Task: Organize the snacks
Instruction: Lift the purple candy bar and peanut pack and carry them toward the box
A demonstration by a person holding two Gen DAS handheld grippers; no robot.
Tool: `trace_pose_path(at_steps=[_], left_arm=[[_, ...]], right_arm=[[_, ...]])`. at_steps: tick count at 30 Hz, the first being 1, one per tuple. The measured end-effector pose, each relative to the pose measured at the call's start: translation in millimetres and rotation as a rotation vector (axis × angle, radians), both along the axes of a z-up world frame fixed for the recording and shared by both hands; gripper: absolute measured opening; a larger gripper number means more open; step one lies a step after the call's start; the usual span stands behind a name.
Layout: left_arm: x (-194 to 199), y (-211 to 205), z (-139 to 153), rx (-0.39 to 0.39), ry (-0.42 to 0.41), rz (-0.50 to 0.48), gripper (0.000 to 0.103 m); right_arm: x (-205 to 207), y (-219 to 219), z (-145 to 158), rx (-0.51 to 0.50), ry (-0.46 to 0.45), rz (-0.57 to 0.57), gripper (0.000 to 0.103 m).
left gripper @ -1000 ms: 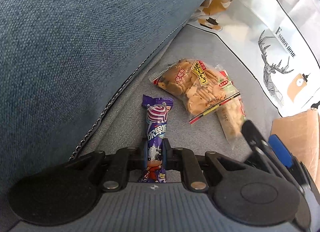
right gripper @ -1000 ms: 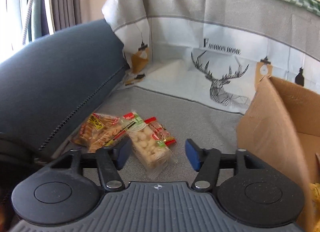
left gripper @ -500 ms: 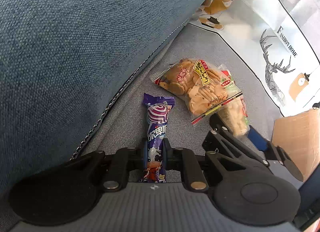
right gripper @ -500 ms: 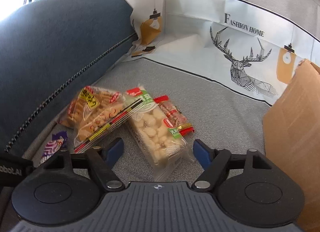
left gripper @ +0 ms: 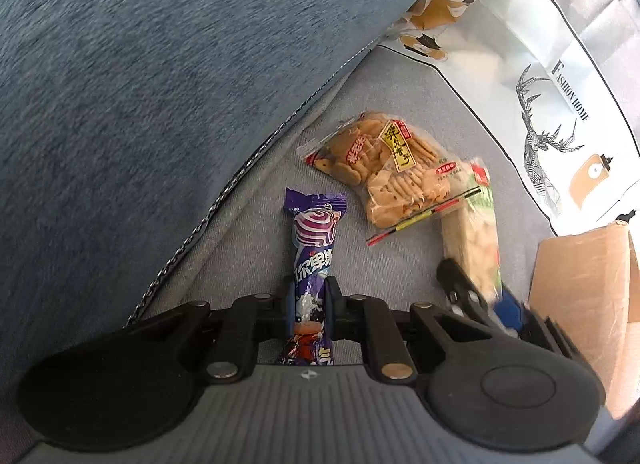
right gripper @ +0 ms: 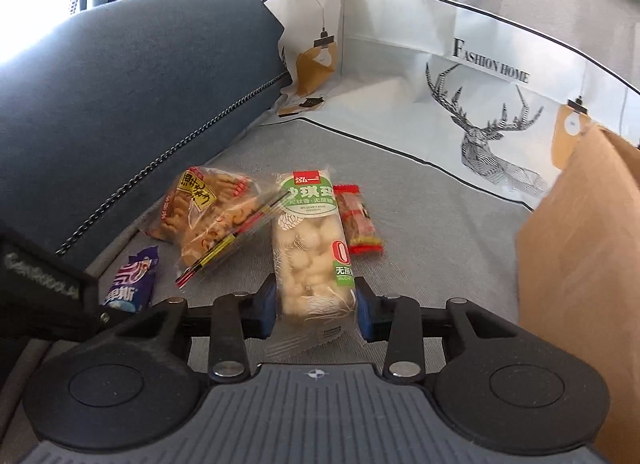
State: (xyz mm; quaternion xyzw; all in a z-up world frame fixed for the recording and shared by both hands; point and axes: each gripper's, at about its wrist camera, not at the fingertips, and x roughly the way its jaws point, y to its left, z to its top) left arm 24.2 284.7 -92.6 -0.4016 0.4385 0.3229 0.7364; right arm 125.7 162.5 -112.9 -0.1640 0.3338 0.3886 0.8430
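My left gripper (left gripper: pixel 307 304) is shut on a purple candy bar (left gripper: pixel 316 240) that lies on the grey sofa seat (left gripper: pixel 260 224); the bar (right gripper: pixel 134 280) also shows in the right wrist view. My right gripper (right gripper: pixel 316 308) is closing on a white puffed-snack pack with a green label (right gripper: pixel 312 248), its blue pads (right gripper: pixel 266 304) touching both sides of the wrapper's near end. The same pack (left gripper: pixel 476 240) and the right gripper (left gripper: pixel 480 304) appear at the right of the left wrist view. A clear bag of crackers (right gripper: pixel 212 212) lies between the two snacks.
A small red snack packet (right gripper: pixel 358 224) lies just right of the white pack. An open cardboard box (right gripper: pixel 580 248) stands at the right. The blue sofa back (right gripper: pixel 120 84) rises on the left, and a deer-print cloth (right gripper: pixel 480 104) covers the far side.
My right gripper dropped forward over the white pack and its jaws narrowed from wide apart to touching the pack's sides. The left gripper kept still, holding the purple bar.
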Motion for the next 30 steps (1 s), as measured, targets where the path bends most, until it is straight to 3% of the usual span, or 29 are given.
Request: trace_pose_path(at_steps=[8,14,19,23,26,30], left_arm=[[-9.2,-9.8,8.6,0.022,-0.025,-0.040,0.015],[-20.9,-21.7,27.2,0.100,-0.078,-0.094,0.015],[-26.2,-22.1,36.7,0.049,-0.052,-0.159,0.015],[-21.2,-37.9,58.4,0.146,-0.025,-0.285,0.015],[-20.4,-45.9,53.4,0.145,-0.031,-0.345,0.015],[-12.2,-44.4,35.3,0.114,-0.011,-0.327,0.015]], right_arm=[[-30.7,-40.3,16.6,0.002,0.074,-0.054,0.039],[-61.0,-71.4,28.2,0.025,0.096,-0.051,0.039],[-81.0,-92.4,34.0,0.043,0.106,-0.046,0.039],[-90.3,-103.5,32.1,0.035,0.089,-0.031,0.039],[-96.1,-113.7,29.6,0.058,0.083,-0.024,0.039],[-100.9,-127.6,16.4,0.046,0.104,-0.033,0.039]])
